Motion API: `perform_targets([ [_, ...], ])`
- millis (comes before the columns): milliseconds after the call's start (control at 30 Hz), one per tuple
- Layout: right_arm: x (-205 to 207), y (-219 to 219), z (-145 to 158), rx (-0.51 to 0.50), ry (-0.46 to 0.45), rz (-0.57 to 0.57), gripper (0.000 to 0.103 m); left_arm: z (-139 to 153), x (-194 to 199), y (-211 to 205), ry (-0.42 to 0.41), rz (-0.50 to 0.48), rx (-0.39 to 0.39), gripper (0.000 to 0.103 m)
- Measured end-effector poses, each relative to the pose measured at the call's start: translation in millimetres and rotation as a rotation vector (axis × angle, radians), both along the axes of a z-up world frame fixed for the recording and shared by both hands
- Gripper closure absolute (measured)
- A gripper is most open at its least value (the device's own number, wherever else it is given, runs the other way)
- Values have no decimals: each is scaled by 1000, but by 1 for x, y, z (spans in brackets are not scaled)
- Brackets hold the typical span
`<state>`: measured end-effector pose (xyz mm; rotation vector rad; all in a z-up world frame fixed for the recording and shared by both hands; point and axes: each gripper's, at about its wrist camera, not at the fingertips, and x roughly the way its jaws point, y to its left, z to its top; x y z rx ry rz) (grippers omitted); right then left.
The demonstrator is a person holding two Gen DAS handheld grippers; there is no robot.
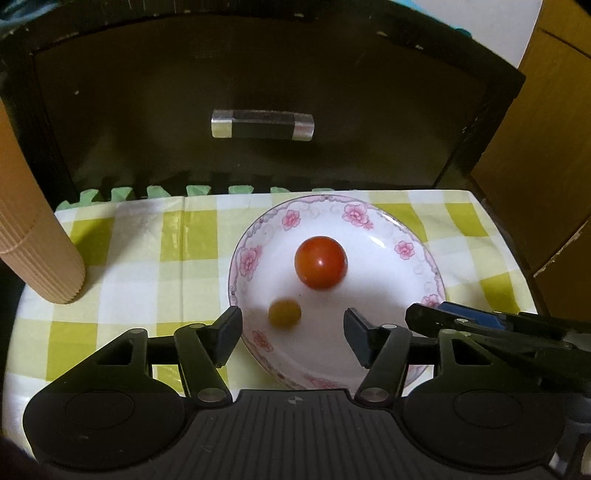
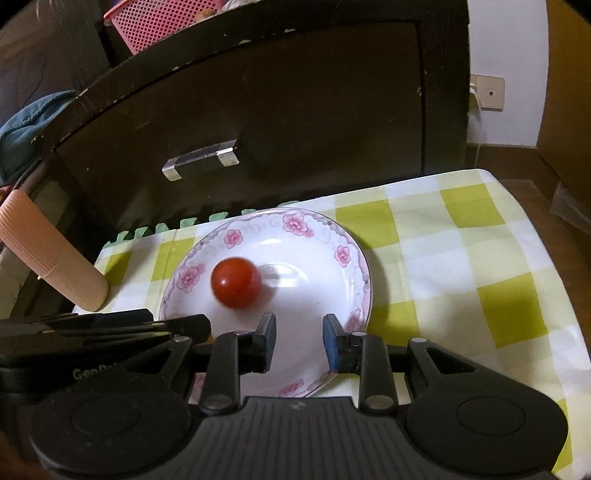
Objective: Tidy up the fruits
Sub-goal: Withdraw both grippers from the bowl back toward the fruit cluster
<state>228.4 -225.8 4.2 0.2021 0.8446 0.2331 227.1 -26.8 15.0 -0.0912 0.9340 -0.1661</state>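
Note:
A white plate with pink flowers (image 1: 369, 218) (image 2: 295, 223) lies on a green-and-white checked cloth. A red tomato (image 1: 320, 262) (image 2: 235, 282) sits in it, blurred in the right wrist view. A small yellow-brown fruit (image 1: 284, 313) lies in the plate between the fingers of my left gripper (image 1: 293, 332), which is open and empty over the plate's near side. My right gripper (image 2: 299, 343) is open and empty over the plate's near rim; its tip shows at the right of the left wrist view (image 1: 454, 317). The left gripper's finger (image 2: 140, 325) hides the small fruit in the right wrist view.
A dark cabinet with a clear handle (image 1: 262, 124) (image 2: 201, 158) stands right behind the cloth. A ribbed tan tube (image 1: 40, 258) (image 2: 55, 266) leans onto the cloth at the left. Cardboard (image 1: 543, 147) stands at the right. A pink basket (image 2: 162, 22) sits on the cabinet.

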Motion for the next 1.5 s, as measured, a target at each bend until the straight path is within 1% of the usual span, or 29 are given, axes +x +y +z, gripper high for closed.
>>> perform_targets([
  [100, -8, 0, 5, -5, -7, -5, 75, 7, -7, 2, -18, -3, 5, 30],
  [233, -23, 2, 16, -28, -27, 1, 74, 15, -20, 8, -28, 3, -1, 28],
  [433, -45, 9, 23, -52, -33, 20, 74, 16, -38, 15, -10, 10, -6, 26],
  [633, -66, 12, 24, -35, -24, 20, 73, 19, -58, 24, -5, 11, -14, 22],
  [1000, -98, 16, 23, -19, -12, 34, 71, 18, -93, 45, 11, 20, -17, 21],
  [1100, -105, 17, 22, -19, -9, 37, 71, 19, -99, 56, 16, 45, -22, 21],
  [1200, -107, 16, 20, -19, -3, 40, 71, 20, -101, 67, 29, 78, -50, 21],
  [1267, -108, 16, 19, -19, 4, 39, 71, 21, -105, 70, 29, 87, -54, 20],
  [1500, -116, 17, 14, -21, 16, 45, 70, 13, -122, 64, 68, 51, -43, 20],
])
